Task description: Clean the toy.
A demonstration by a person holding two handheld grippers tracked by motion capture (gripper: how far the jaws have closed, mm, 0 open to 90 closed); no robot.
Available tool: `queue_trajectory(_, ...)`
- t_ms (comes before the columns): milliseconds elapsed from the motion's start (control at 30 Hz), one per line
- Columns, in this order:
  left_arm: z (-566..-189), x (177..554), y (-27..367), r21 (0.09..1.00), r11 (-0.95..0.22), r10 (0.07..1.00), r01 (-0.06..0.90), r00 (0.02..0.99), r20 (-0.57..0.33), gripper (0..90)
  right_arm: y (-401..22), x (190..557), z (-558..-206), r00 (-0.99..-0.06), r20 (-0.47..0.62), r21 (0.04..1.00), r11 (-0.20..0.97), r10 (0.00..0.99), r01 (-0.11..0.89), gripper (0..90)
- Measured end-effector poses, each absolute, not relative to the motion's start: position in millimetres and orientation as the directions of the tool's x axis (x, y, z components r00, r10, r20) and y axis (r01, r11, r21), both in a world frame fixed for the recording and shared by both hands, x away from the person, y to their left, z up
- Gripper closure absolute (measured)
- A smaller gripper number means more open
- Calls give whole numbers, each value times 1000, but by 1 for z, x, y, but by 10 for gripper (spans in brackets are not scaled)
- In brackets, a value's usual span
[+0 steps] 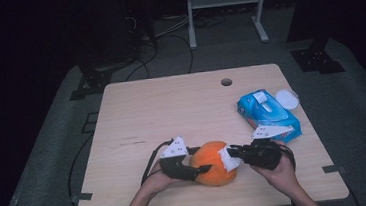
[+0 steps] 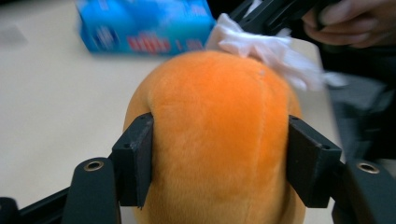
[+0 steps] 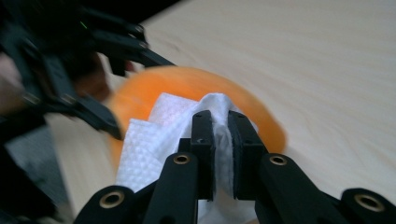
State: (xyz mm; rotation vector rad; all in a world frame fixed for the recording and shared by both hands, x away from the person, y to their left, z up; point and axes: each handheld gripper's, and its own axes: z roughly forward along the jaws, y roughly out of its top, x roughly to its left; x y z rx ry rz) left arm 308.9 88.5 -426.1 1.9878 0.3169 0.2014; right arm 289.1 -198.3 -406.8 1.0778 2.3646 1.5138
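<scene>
Nearest the camera in the high view, the person's two forearms come in from the bottom edge, each hand wrapped round a gripper at the near middle of the table (image 1: 136,112). Between the two grippers sits the orange plush fruit (image 1: 213,163), resting on the tabletop close to the near edge.

From the left, the left gripper (image 1: 203,170) reaches in level, and its two black jaws stand on either side of the plush. In the left gripper view the orange plush (image 2: 219,140) bulges up between the jaws, with each pad pressed flat against its fuzzy side, so the jaws are part-way open and clamped on the plush.

From the right, the right gripper (image 1: 232,152) points at the plush's right upper side. Its jaws are nearly together, pinching a white wet wipe (image 3: 159,135) between the pads; in the right gripper view the wipe spills out to the left of the jaws and lies against the orange surface just beyond them. In the high view the wipe (image 1: 227,158) touches the right shoulder of the plush.

Farther off to the right, well apart from the plush, lies a blue wipe pack (image 1: 268,114) with its round white lid (image 1: 287,99) flipped open on the far side.
</scene>
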Motion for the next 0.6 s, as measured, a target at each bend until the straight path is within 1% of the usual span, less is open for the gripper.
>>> queue_trajectory(33,-426,309,88,906,-402,311,132,950,0,343,-198,288,-401,-741,263,847,220,618,484,810)
queue_trajectory(67,-423,307,86,910,-408,308,67,949,68,343,-198,288,-401,-741,263,847,220,618,484,810)
queue_trajectory(100,-421,303,83,909,-416,300,1,944,136,342,-193,283,-394,-753,211,865,240,623,441,808)
queue_trajectory(133,-424,299,80,880,-466,285,-93,926,249,340,-190,282,-393,-754,180,867,260,632,425,808)
queue_trajectory(200,-432,298,78,843,-522,248,-128,923,294,332,-187,283,-397,-753,152,859,292,640,421,808)
queue_trajectory(267,-437,298,81,846,-518,247,-126,925,289,329,-188,286,-408,-747,123,842,330,653,427,807)
queue_trajectory(333,-437,300,84,847,-518,245,-118,929,279,328,-195,293,-415,-727,157,829,311,669,465,806)
queue_trajectory(400,-438,300,85,849,-514,240,-123,929,280,326,-204,299,-418,-693,152,820,302,705,487,806)
queue_trajectory(433,-438,300,85,849,-514,240,-123,929,280,324,-204,299,-418,-693,152,820,302,705,487,806)
queue_trajectory(500,-438,299,84,846,-519,237,-124,929,282,319,-210,303,-423,-668,188,812,269,720,518,808)
queue_trajectory(533,-437,299,83,844,-523,239,-122,929,282,292,-206,301,-422,-676,192,815,267,712,514,809)
queue_trajectory(567,-437,299,81,843,-530,248,-98,932,264,265,-203,299,-420,-682,188,820,270,707,505,809)
queue_trajectory(600,-437,299,81,843,-530,248,-98,932,264,223,-199,298,-419,-690,177,823,279,701,495,809)
